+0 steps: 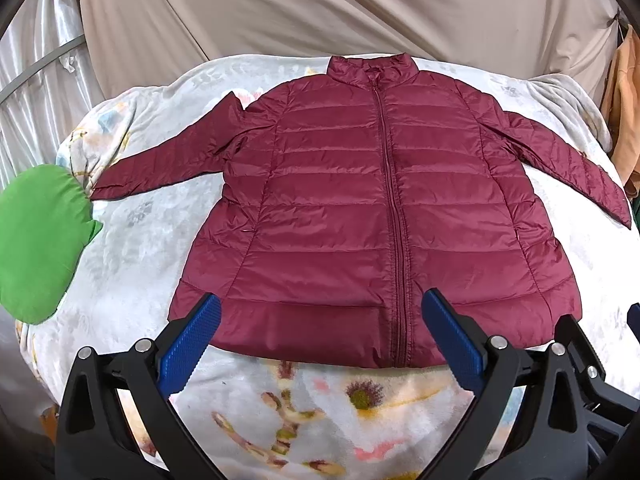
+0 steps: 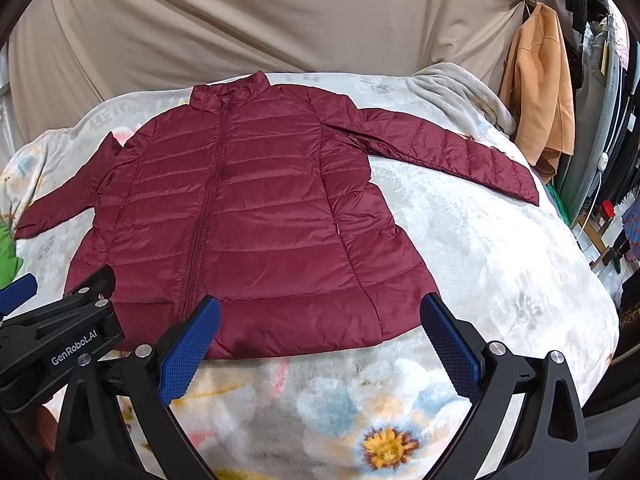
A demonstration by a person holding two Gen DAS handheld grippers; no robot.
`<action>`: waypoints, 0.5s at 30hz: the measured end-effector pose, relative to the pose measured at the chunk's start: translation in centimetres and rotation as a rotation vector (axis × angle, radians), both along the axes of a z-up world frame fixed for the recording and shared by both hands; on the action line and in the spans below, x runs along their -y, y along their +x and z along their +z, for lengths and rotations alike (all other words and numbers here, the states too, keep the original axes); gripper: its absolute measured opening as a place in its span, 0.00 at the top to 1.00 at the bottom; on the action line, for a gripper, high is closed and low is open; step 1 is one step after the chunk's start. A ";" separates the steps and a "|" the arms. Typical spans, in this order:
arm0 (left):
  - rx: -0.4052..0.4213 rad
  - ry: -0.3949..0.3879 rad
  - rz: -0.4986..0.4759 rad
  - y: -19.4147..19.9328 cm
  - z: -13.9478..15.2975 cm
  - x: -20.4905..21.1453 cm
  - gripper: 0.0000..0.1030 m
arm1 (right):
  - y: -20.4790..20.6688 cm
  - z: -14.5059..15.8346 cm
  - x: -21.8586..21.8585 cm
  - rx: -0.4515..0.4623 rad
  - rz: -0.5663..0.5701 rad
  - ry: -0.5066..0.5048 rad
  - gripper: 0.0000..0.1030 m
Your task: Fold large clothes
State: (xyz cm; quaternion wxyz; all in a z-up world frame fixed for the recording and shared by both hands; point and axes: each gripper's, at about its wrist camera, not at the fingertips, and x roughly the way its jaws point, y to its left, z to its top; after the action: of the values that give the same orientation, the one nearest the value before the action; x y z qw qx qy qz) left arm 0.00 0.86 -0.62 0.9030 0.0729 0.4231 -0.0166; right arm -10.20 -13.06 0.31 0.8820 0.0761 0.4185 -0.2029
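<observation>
Background: a beige draped sheet is hung behind the bed; an orange coat is seen hanging at the right, beside a crowded clothes rack.
Surface: the bed is covered by a pale fleece blanket printed with flowers.
Jacket: a burgundy quilted puffer jacket is laid flat on the blanket, front side up, collar towards the far edge and hem towards the cameras.
Zip: the jacket is seen zipped shut up to the collar.
Sleeves: both sleeves are spread outward and angled down, one to each side of the body.
Green item: a bright green fabric bundle is lying at the left edge of the bed, just beside the cuff of the left-hand sleeve.
Left gripper: the blue-padded fingers are spread wide apart with nothing held between them; it is held just above the hem, near the zip.
Right gripper: the fingers are likewise spread wide and nothing is held; it is poised over the hem's right-hand part.
</observation>
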 end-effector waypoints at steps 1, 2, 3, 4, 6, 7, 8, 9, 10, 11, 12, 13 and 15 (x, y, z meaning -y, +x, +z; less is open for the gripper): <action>0.000 -0.001 0.001 0.0 0.0 0.0 0.05 | 0.1 0.0 0.0 0.000 0.000 0.000 0.05; -0.001 0.000 0.002 0.0 0.0 -0.1 0.05 | 0.1 0.0 -0.1 0.000 0.000 -0.002 0.05; -0.001 -0.002 0.001 0.0 0.0 0.0 0.05 | 0.2 0.0 -0.1 -0.001 -0.001 -0.002 0.05; -0.001 -0.002 0.001 0.0 0.0 0.0 0.05 | 0.2 0.0 -0.1 -0.001 -0.002 0.000 0.05; -0.001 -0.001 0.001 0.0 0.0 0.0 0.05 | 0.2 0.0 -0.1 -0.001 -0.002 -0.001 0.05; -0.001 -0.002 0.001 0.0 0.0 0.0 0.05 | 0.2 0.0 0.0 -0.001 -0.001 -0.001 0.05; -0.001 -0.002 0.001 0.0 0.0 0.0 0.05 | 0.2 0.0 0.0 0.000 -0.001 -0.001 0.05; 0.000 -0.002 0.001 0.0 0.0 0.0 0.05 | 0.2 0.0 0.0 0.000 -0.001 -0.001 0.05; -0.001 0.000 0.001 0.0 0.0 0.0 0.05 | 0.2 0.0 0.0 0.000 -0.001 -0.001 0.05; -0.001 0.001 0.001 0.0 0.0 0.0 0.05 | 0.2 0.0 0.0 0.000 0.000 -0.001 0.05; -0.001 0.000 0.002 0.0 0.0 0.0 0.05 | 0.2 0.0 0.0 0.000 0.000 -0.002 0.05; -0.001 -0.001 0.002 0.0 0.0 0.0 0.05 | 0.1 0.0 0.1 -0.001 0.001 0.000 0.05; -0.002 0.001 0.001 0.0 0.0 -0.1 0.05 | 0.1 -0.1 0.1 -0.001 0.000 0.000 0.05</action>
State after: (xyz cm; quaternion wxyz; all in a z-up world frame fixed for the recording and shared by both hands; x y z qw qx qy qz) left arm -0.02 0.94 -0.66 0.9026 0.0729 0.4239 -0.0159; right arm -10.05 -13.17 0.22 0.8818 0.0761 0.4188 -0.2029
